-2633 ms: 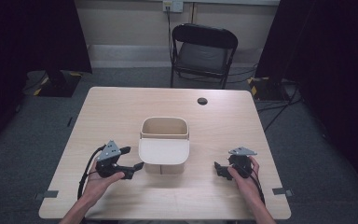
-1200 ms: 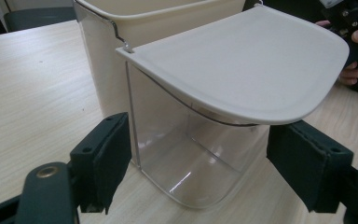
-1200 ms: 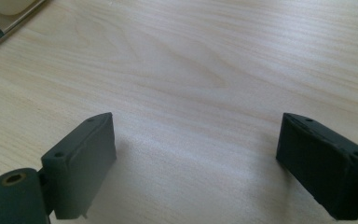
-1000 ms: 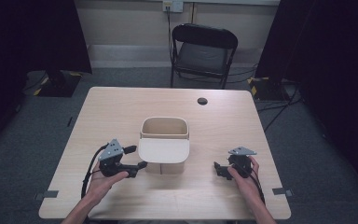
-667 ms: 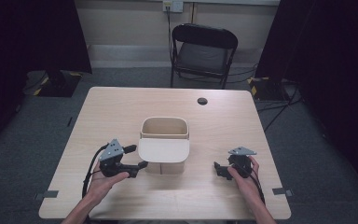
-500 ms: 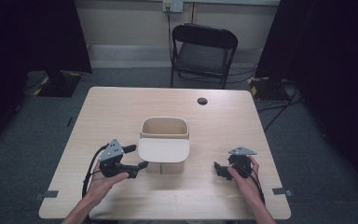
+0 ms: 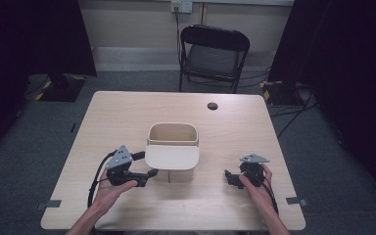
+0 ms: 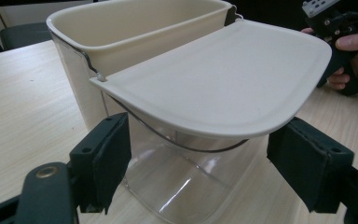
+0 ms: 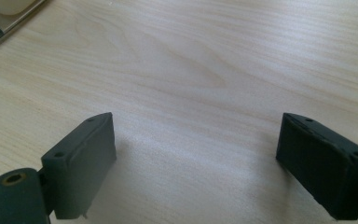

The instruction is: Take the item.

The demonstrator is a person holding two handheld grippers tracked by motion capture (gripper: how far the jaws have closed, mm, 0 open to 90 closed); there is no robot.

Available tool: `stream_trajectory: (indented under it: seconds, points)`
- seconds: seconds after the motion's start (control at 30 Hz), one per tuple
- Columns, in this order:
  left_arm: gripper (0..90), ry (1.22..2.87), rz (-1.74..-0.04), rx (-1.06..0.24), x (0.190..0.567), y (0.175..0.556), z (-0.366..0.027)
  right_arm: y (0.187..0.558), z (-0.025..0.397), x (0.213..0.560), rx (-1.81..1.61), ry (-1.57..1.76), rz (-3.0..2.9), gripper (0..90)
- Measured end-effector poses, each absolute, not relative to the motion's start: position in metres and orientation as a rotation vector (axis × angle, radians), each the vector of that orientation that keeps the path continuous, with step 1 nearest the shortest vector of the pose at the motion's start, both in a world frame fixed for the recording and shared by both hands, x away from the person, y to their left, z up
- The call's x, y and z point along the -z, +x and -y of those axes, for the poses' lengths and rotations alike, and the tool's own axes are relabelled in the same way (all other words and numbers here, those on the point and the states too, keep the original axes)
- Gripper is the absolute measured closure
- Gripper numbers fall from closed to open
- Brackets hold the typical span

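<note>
A clear container with a cream rim stands mid-table, and its cream lid is swung open towards me. My left gripper is open just left of that lid. In the left gripper view the lid hangs over the clear body, and my left gripper has a pad on each side of the body, not touching it. My right gripper rests open near the table's front right. In its own view, the right gripper holds nothing above bare wood. A corner of the container shows at top left.
A small black round disc lies on the far part of the wooden table. Beyond the far edge stands a black folding chair. In the left gripper view, the other hand and its gripper show at the upper right.
My left gripper has edged slightly right, closer to the container. The right gripper and the container have stayed put.
</note>
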State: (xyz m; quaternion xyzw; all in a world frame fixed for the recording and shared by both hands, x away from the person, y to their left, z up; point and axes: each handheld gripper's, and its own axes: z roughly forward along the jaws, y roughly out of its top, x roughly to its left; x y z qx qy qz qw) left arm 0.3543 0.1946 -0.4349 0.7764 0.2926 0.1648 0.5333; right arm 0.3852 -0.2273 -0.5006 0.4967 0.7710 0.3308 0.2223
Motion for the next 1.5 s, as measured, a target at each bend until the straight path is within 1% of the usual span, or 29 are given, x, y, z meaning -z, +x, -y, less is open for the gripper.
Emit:
stream_trajectory:
  seconds: [0.37, 0.97, 1.5]
  points:
    - [20.2, 1.831, -0.684, -0.38, 0.429, 0.355, -0.198, 0.385, 0.227, 0.501, -0.915, 1.372, -2.13, 11.1]
    - [22.3, 1.831, -0.686, -0.405, 0.428, 0.36, -0.204, 0.385, 0.227, 0.501, -0.913, 1.373, -2.131, 11.1]
    - [23.0, 1.832, -0.675, -0.404, 0.422, 0.364, -0.202, 0.385, 0.227, 0.501, -0.914, 1.374, -2.13, 11.1]
